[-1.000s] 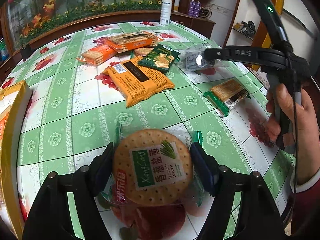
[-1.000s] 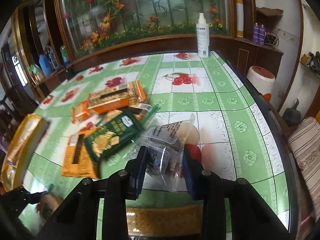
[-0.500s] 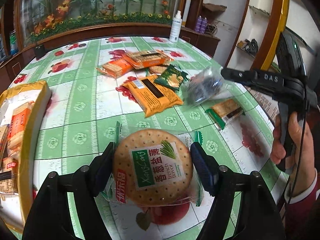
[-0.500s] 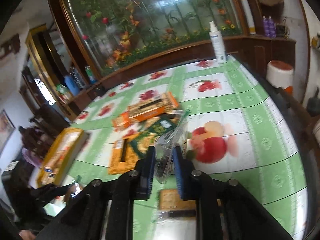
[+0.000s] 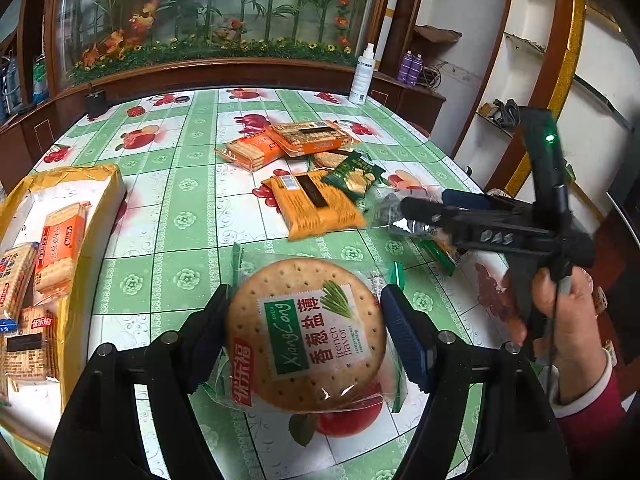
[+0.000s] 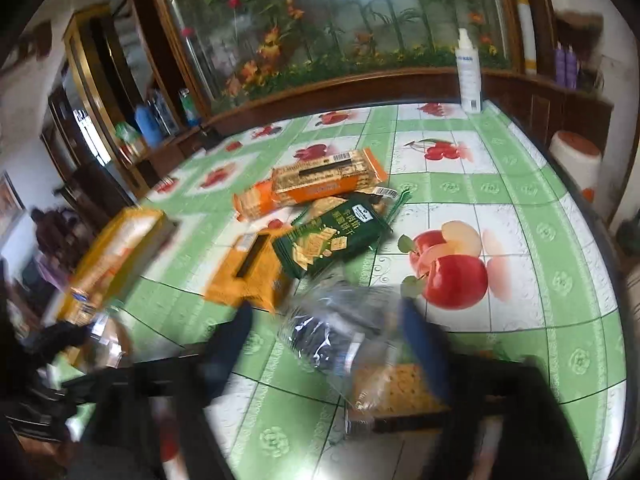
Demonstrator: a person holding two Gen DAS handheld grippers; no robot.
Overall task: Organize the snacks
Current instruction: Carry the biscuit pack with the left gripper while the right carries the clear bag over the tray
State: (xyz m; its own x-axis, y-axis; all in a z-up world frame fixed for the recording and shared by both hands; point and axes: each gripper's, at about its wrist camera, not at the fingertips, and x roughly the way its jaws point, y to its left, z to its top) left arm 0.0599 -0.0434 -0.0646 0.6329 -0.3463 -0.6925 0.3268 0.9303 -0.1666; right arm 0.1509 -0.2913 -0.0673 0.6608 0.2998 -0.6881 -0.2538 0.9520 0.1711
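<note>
Left gripper clamps round cracker pack – right gripper opening, clear packet seemingly loose

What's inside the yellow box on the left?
The yellow box holds several cracker packs, orange and white wrapped, lying flat side by side. Anything beneath them is covered, and the box's near end runs out of frame.

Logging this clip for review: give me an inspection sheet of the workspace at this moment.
Surface: table under a green fruit-print cloth.
Job's things: round cracker pack; clear packet; orange and green packs heaped mid-table; yellow box holding sorted packs.
Clutter: white spray bottle at the far edge.
Grippers: left gripper clamps the cracker pack; right gripper opening, blurred, clear packet between its fingers.
Cables: thin lead at the hand.
Surroundings: floral glass panel, wooden shelves.
</note>
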